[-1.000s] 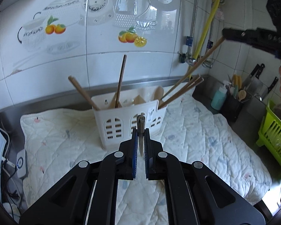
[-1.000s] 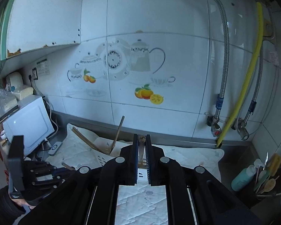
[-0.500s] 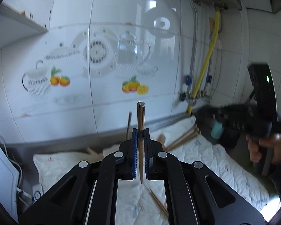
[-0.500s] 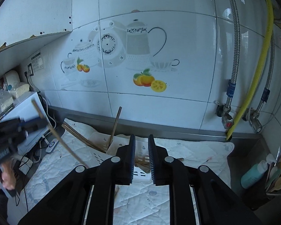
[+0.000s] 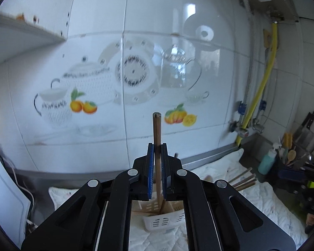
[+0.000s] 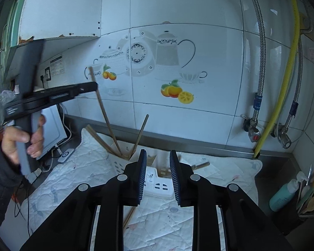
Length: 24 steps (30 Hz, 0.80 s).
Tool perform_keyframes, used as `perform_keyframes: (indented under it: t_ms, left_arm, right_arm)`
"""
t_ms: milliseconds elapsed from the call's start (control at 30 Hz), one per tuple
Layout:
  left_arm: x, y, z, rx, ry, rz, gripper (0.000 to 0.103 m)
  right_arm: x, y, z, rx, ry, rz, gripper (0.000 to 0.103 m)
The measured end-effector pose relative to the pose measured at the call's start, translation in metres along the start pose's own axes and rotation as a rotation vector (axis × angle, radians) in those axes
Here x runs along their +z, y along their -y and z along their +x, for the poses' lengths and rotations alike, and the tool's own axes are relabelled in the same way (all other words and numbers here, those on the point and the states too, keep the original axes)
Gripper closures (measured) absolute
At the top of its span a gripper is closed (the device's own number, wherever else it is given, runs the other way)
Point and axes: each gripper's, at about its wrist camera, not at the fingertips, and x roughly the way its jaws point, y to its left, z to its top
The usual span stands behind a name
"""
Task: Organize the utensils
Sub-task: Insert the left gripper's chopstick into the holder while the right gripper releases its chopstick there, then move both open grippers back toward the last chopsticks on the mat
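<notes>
Chopstick (image 5: 157, 138) clamped between the blue pads of the left gripper (image 5: 157, 146), standing near upright, top end well above the fingertips, lower end reaching down toward the white plastic utensil holder (image 5: 157, 221). In the right wrist view the same chopstick (image 6: 104, 110) slants from the left gripper (image 6: 90, 86) down into the holder's left compartment, lower tip hidden among other wooden sticks (image 6: 140, 133). Person's hand (image 6: 23, 140) grips the left tool's handle. Right gripper (image 6: 157, 156): jaws opening, a narrow gap, nothing between the pads; holder (image 6: 157, 179) directly below and ahead. Holder sits on a white quilted cloth (image 6: 83, 167) over the steel counter. More chopsticks (image 5: 242, 179) lean out of the holder's right side. One loose chopstick (image 6: 128, 215) lies on the cloth beneath the right gripper
</notes>
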Motion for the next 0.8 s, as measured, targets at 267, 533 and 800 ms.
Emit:
perform_keyframes:
  t_ms: [267,533,800]
  left_arm:
    - [-0.024,-0.005,0.018,0.006,-0.075,-0.045,0.094]
    - [-0.033,0.003,-0.011,0.010,-0.058,-0.032,0.066]
    - [-0.055,0.007,-0.058,-0.001,-0.037,-0.044,0.052]
  right_arm:
    - [-0.050,-0.020,-0.012,0.023,-0.040,-0.057,0.074]
    - [-0.102,-0.036,-0.027,-0.008,-0.093,-0.088,0.065]
    - [-0.140,-0.043,-0.041,-0.009,-0.116,-0.014,0.061]
